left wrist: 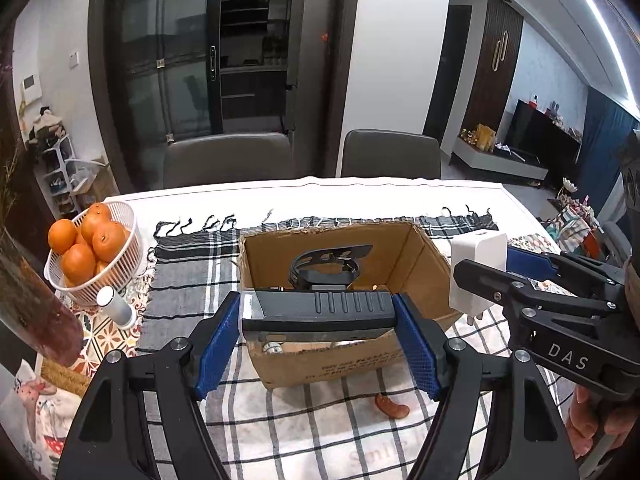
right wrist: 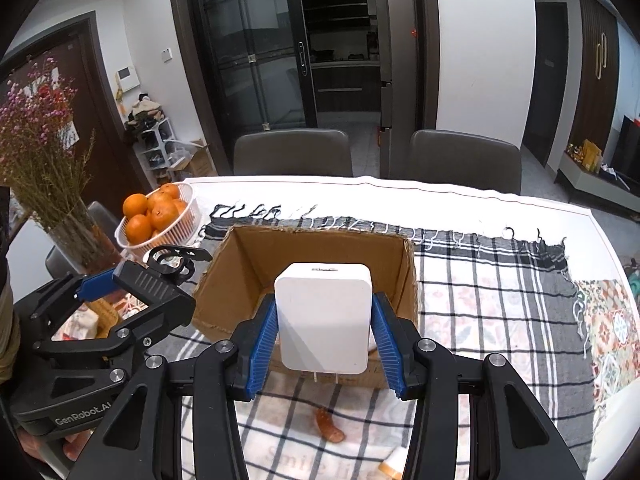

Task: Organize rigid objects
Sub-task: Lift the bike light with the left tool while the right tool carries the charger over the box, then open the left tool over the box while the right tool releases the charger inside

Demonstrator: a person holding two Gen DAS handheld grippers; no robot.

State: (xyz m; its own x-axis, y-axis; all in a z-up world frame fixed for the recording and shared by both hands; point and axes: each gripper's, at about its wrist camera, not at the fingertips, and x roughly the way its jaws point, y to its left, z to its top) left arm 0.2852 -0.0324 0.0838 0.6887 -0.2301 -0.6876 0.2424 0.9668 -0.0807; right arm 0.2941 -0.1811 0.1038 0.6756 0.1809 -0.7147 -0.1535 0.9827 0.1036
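Over the open brown cardboard box [left wrist: 344, 280] both grippers are loaded and poised. Left gripper [left wrist: 316, 340] is clenched on a black, ribbed, bar-shaped tool with a looped metal head [left wrist: 316, 308], blue pads pressing each end of its handle, and it hangs right above the box's near wall. Right gripper [right wrist: 324, 352] is clamped on a white rounded rectangular plug-in charger [right wrist: 323, 316], its two metal prongs pointing down, also just above the near rim — so two rigid things, one box, and not much room between the hands.

My read: the step is dropping both into the box, and the trick is order. From the right wrist view the left gripper sits just beside the box's left corner, so letting one hand go first looks safer than lowering both together. The black tool is long; I'd carry it forward past the near wall before opening, or one end may catch the torn cardboard edge and tip out. Something small and metallic seems to lie inside already, though it is too hidden to name.

For the charger, lower it well into the box before easing the pads apart — those prongs could snag the rim.

Off to the left a white slatted plastic basket of oranges [right wrist: 160, 216] and a small white cylinder [left wrist: 117, 307] stand near the box, while a small reddish curved piece [right wrist: 330, 430] lies on the checked black-and-white cloth [right wrist: 500, 300] below the grippers, likely still to be gathered.
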